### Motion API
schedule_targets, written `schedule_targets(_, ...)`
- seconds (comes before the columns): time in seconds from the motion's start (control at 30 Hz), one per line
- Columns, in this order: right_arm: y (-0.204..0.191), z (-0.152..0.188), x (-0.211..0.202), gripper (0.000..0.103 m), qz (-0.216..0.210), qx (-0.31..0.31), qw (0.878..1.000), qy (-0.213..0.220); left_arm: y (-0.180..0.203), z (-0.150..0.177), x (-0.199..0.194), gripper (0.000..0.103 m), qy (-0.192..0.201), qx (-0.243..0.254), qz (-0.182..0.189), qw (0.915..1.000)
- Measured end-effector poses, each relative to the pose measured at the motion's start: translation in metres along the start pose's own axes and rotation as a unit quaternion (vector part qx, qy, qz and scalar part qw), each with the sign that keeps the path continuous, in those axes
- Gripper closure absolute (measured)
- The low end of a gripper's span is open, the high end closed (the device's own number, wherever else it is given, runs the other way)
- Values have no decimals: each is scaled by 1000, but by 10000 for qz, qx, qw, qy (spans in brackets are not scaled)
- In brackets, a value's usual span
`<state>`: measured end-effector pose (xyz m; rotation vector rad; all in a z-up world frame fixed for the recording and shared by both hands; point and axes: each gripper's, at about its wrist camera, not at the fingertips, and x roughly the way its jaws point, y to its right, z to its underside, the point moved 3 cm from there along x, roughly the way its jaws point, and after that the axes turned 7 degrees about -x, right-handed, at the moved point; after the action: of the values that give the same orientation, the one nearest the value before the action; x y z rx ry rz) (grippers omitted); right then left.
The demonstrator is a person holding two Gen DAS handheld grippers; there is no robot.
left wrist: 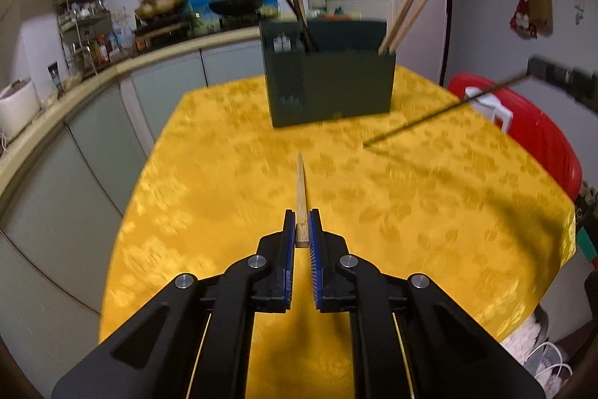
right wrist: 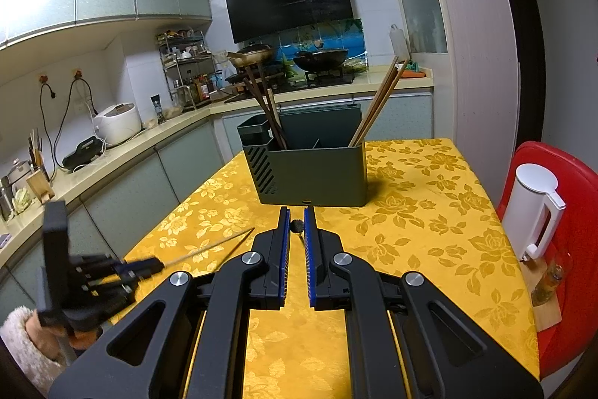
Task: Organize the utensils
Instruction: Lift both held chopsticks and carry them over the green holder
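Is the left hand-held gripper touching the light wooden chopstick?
Touching. The left wrist view shows the left hand-held gripper with both blue pads pressed against the light wooden chopstick, which points toward the green holder.

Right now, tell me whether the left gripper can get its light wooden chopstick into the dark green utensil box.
Probably yes: the left gripper holds the light wooden chopstick, and bare yellow tablecloth lies before the dark green utensil box.

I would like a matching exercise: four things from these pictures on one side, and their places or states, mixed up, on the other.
1. light chopstick
2. dark chopstick
3. green holder
4. white kettle

a. on the red chair
b. in the left gripper
c. standing on the yellow cloth
d. in the right gripper

Pairs: 1-b, 2-d, 3-c, 4-a
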<state>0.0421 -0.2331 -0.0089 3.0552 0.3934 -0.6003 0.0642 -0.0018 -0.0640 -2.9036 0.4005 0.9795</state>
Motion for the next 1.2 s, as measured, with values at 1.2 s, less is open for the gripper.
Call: schedule_targets(1.2, 41, -163, 44, 95, 20, -9, 10000, -45, 14, -182, 0, 96, 236, 177, 728, 9969)
